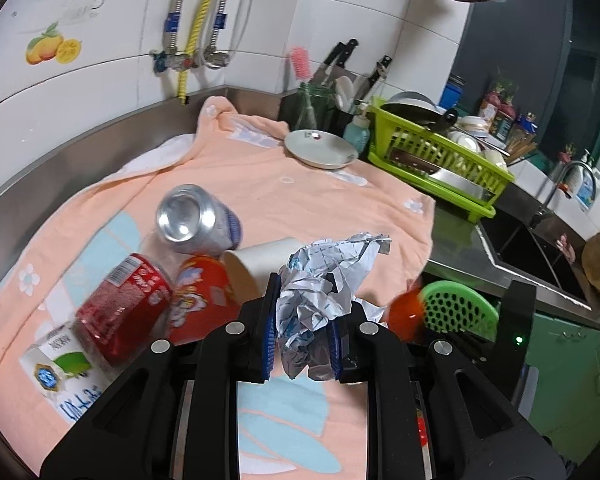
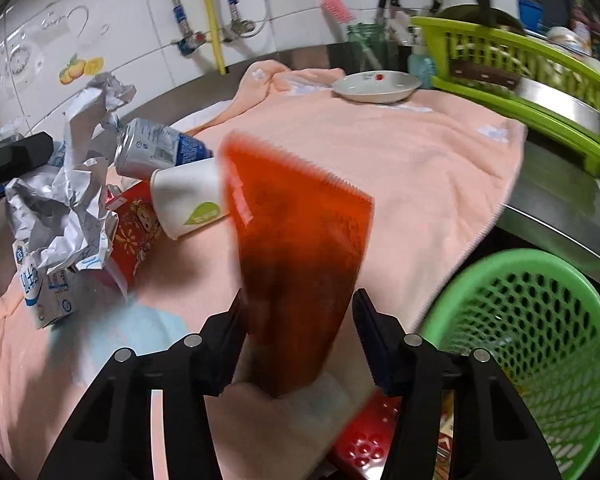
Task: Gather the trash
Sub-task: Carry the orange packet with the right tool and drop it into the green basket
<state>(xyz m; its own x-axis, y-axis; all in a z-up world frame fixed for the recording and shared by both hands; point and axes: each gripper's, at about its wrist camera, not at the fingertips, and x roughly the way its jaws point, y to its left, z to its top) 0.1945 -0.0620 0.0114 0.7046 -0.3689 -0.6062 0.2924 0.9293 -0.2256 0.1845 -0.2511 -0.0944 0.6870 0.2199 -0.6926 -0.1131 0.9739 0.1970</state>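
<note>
My left gripper is shut on a crumpled silver-and-white wrapper, held above the peach towel; the wrapper also shows in the right wrist view. My right gripper has its jaws wide apart around a blurred red snack packet, which looks loose between them. The green perforated trash basket sits just right of it, below the counter edge. On the towel lie a silver can, a red cola can, a paper cup, a red carton and a milk carton.
A white plate rests at the towel's far edge. A lime dish rack full of dishes stands at right, with a knife holder behind. A sink and faucet lie further right. Tiled wall with pipes is behind.
</note>
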